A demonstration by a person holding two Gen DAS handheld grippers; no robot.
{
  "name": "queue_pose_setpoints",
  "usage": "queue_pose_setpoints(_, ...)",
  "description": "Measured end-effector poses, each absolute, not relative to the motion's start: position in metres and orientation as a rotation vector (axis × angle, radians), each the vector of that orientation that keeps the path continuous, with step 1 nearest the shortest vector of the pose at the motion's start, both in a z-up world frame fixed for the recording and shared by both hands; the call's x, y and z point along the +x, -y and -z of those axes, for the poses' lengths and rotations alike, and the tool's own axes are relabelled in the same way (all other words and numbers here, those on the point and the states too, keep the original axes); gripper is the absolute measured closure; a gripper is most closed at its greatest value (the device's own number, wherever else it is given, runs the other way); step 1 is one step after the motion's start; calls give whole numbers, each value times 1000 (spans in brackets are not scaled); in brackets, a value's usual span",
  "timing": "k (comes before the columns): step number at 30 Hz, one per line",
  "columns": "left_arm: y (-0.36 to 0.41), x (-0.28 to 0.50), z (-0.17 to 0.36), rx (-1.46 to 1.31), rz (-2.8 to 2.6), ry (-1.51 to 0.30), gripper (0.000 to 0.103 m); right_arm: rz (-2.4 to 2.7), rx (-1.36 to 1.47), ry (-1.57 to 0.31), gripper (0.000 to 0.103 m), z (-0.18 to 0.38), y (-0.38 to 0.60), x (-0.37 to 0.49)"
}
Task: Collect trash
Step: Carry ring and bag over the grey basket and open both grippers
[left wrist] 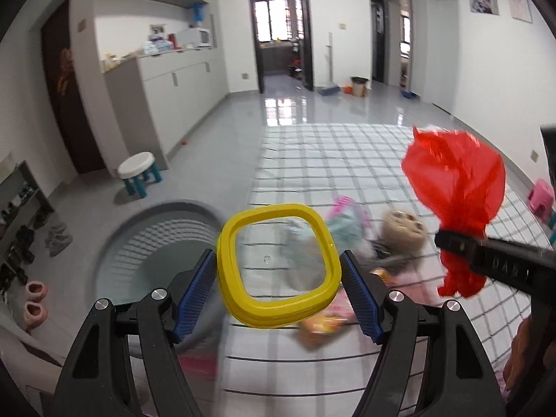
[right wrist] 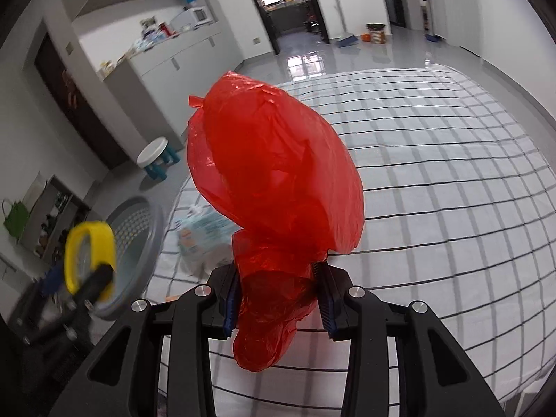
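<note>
Yellow-rimmed clear lid (left wrist: 278,267) sits clamped between the 2 blue pads (left wrist: 194,292) of the left gripper (left wrist: 278,290), held flat-ish, tilted up toward the camera, above the near edge of the checked sheet (left wrist: 347,153). Red plastic bag (right wrist: 274,180) is pinched at its bunched neck by the right gripper (right wrist: 278,299), jaws nearly together on the plastic, bag body ballooning up and forward of the fingers (its long axis runs along the gripper's pointing line).

Key relation: grey slotted basket (left wrist: 156,243) stands on the floor just left of the bed edge, low and left of the lid; from the right wrist view it lies far left, with the left gripper and lid between it and the bag. So the left hand is nearer the basket, the right one must cross over.

More litter on the sheet: pale blue wrapper (right wrist: 201,236), pink wrappers (left wrist: 344,205), a round brown thing (left wrist: 403,229) (blurred, can't ID), an orange packet (left wrist: 323,326) under the lid.

Judgement: lid probably goes in the basket first, a short swing left and down; bag follows.
</note>
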State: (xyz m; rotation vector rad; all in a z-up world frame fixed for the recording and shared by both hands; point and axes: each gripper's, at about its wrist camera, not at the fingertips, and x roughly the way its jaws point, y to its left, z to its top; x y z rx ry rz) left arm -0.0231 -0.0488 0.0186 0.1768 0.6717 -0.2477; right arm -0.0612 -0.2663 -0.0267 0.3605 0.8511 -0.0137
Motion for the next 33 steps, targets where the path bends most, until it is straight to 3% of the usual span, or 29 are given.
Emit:
queue_pose_setpoints(19,-97,47,-3,139,25,-717,32,-228,214,-927,67,13,113,25)
queue_pose_setpoints(33,-136,71,19,87,-32,-780,31,-381,150,-1012,67,44,68,69)
